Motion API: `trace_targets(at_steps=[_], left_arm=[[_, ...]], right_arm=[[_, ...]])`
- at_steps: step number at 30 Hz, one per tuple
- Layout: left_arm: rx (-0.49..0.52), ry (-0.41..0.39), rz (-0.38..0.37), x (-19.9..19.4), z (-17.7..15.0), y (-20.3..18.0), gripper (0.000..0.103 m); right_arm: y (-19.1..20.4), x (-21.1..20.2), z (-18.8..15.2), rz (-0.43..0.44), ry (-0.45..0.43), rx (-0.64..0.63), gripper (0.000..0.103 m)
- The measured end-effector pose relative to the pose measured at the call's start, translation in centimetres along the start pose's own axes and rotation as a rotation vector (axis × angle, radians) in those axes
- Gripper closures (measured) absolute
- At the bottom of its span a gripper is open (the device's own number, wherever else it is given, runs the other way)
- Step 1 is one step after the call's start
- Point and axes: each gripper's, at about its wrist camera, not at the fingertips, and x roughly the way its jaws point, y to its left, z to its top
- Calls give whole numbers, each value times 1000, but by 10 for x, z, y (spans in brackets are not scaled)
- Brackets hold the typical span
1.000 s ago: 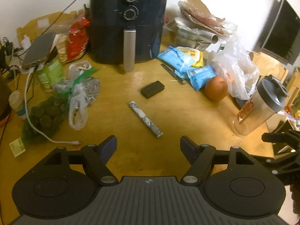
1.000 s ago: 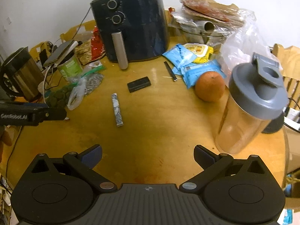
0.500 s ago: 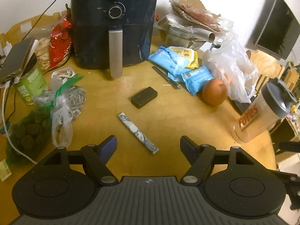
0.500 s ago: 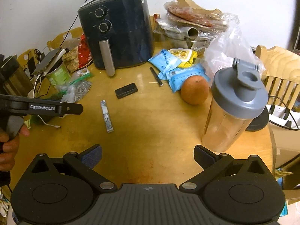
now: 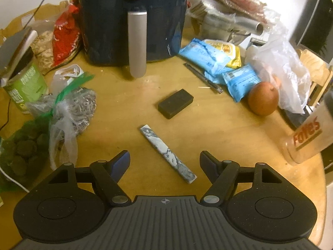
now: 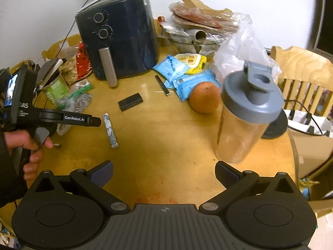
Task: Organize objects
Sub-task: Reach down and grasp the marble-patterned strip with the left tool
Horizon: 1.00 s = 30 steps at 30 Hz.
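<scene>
A white-and-grey marbled bar (image 5: 167, 153) (image 6: 110, 130) lies flat on the round wooden table (image 5: 224, 137). My left gripper (image 5: 164, 159) is open just above the bar, whose near half runs slantwise between the fingers without touching the pads. In the right wrist view a hand holds the left gripper (image 6: 93, 121) beside the bar's far end. Beyond the bar lie a small black box (image 5: 175, 103) (image 6: 130, 104) and a dark pen (image 5: 203, 78). My right gripper (image 6: 163, 167) hangs open over bare table (image 6: 166, 141) with nothing between its fingers.
A dark air fryer (image 5: 133, 18) (image 6: 118, 35) stands at the back. Blue packets (image 5: 204, 56), an orange (image 5: 263, 98) (image 6: 205, 97), a plastic bag and a grey-lidded shaker bottle (image 6: 247, 116) crowd the right. Bagged items (image 5: 62, 112) and a green can (image 5: 25, 83) fill the left. A wooden chair (image 6: 301, 66) stands at the right.
My left gripper has come forward and down until the bar lies between its fingers. In the right wrist view the left gripper and its hand have moved in from the left edge.
</scene>
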Motion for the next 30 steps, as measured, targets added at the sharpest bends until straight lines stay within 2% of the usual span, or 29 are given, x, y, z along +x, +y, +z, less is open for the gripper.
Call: trace_targets(at_steps=[7, 10, 14, 17, 19, 21, 23, 24, 26, 30], left_arm=[[24, 66, 3, 37, 1, -3, 30], [22, 71, 7, 47, 3, -4, 30], [41, 97, 46, 64, 5, -6, 30], [64, 102, 67, 74, 4, -8, 33], [84, 74, 80, 74, 3, -10, 36], [87, 60, 80, 74, 3, -10, 43], [93, 43, 85, 72, 4, -9, 62], [97, 42, 87, 72, 5, -9, 67], [107, 47, 98, 71, 6, -8, 85], [116, 58, 99, 71, 5, -5, 87]], right_arm=[[-12, -4, -7, -38, 9, 47, 0], [-15, -6, -10, -53, 11, 57, 0], [-20, -7, -13, -71, 19, 74, 0], [-23, -7, -15, -84, 23, 86, 0], [-24, -8, -16, -90, 23, 89, 0], [-25, -9, -16, -96, 22, 92, 0], [-25, -8, -16, -98, 23, 97, 0], [-25, -8, -16, -97, 24, 99, 0], [-24, -7, -14, -96, 23, 98, 0], [-19, -6, -10, -86, 15, 79, 0]])
